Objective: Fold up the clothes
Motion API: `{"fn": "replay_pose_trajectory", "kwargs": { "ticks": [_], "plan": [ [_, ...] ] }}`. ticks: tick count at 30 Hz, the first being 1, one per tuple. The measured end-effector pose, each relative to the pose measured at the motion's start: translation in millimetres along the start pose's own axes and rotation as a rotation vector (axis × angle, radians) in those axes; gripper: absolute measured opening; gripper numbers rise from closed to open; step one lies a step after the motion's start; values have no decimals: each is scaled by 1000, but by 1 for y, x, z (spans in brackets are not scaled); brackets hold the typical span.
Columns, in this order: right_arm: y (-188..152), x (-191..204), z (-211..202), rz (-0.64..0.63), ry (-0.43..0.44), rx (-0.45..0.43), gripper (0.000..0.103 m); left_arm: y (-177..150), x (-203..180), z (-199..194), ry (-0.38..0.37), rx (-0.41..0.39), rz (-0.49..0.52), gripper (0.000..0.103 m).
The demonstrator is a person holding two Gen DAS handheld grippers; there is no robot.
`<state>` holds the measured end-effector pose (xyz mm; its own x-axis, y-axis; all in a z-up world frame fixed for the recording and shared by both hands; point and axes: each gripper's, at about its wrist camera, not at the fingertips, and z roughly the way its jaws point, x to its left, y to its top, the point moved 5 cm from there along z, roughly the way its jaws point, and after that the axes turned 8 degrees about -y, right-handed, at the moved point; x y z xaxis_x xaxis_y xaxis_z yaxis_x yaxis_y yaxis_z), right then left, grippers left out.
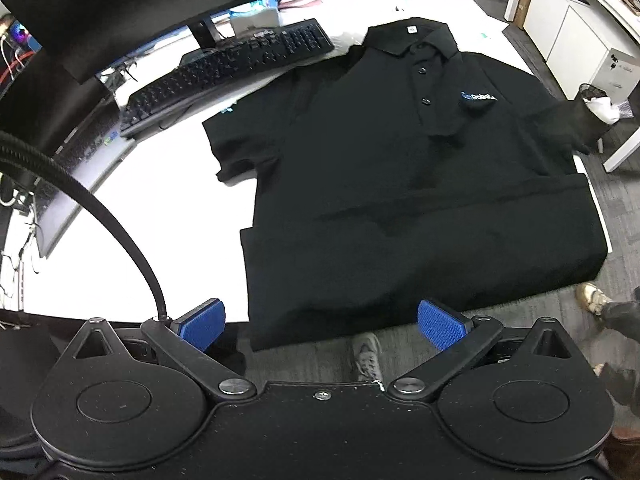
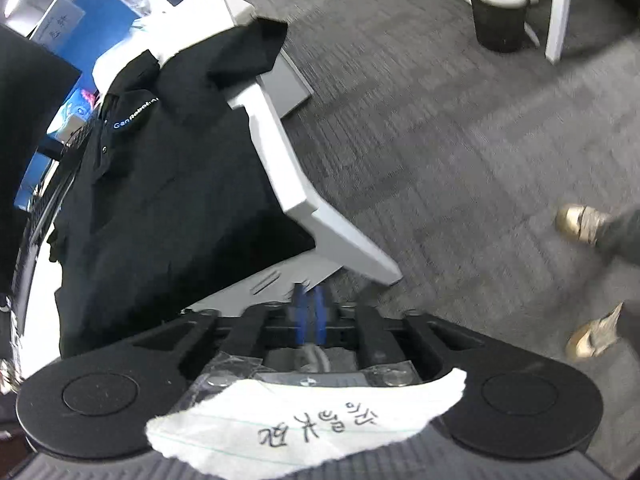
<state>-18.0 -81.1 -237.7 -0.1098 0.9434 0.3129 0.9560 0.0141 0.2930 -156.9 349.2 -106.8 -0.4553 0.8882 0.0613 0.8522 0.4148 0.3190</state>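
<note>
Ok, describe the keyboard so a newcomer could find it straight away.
Start at the white desk where the black polo shirt lies spread out. Left of the shirt's collar, below the big dark monitor, sits the keyboard: flat, black, rows of keys, the only hard slab beside soft cloth.

Your left hand-held gripper is covering the polo shirt's near hem. The monitor is running off the frame's top edge. The right view is blurring the carpet and shoes.
</note>
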Motion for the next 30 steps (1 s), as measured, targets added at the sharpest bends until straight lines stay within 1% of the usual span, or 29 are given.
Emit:
{"fn": "replay_pose_trajectory", "kwargs": {
  "ticks": [1,2,3,4,6,9,12,14,16,18,20,22,23,25,29,30],
  "plan": [
    [2,7,-8,-27,5,-37,80,-2,3,3,13,3,1,102],
    [2,14,-15,-53,15,-71,94,-4,6,7,26,6,1,102],
    [0,20,-19,-76,24,-98,102,-6,8,11,39,9,3,102],
    [0,25,-22,-95,33,-111,102,-7,10,15,51,12,6,102],
    [-2,34,-16,-109,44,-61,102,-10,14,24,72,18,8,102],
    [-12,46,-6,-89,68,-4,102,-14,22,32,87,5,-11,102],
    [-24,54,-4,-103,101,34,102,-14,34,34,85,-33,-50,102],
    [-32,56,-3,-127,108,47,102,-10,46,36,68,-70,-83,102],
    [-34,60,-1,-139,112,61,102,0,59,41,63,-112,-99,102],
    [-35,65,1,-152,116,75,102,17,77,51,83,-167,-101,102],
    [-31,72,6,-150,117,88,102,40,99,66,95,-234,-96,102],
    [-23,81,10,-144,116,91,102,68,124,88,85,-298,-89,102],
    [-18,87,12,-145,112,90,102,83,138,100,71,-323,-87,101],
    [-9,98,17,-148,99,91,102,113,166,124,17,-353,-96,101],
    [7,127,22,-139,41,104,102,168,214,174,-147,-364,-98,101],
    [11,134,23,-132,33,102,102,176,222,185,-174,-354,-88,101]
  ]
}}
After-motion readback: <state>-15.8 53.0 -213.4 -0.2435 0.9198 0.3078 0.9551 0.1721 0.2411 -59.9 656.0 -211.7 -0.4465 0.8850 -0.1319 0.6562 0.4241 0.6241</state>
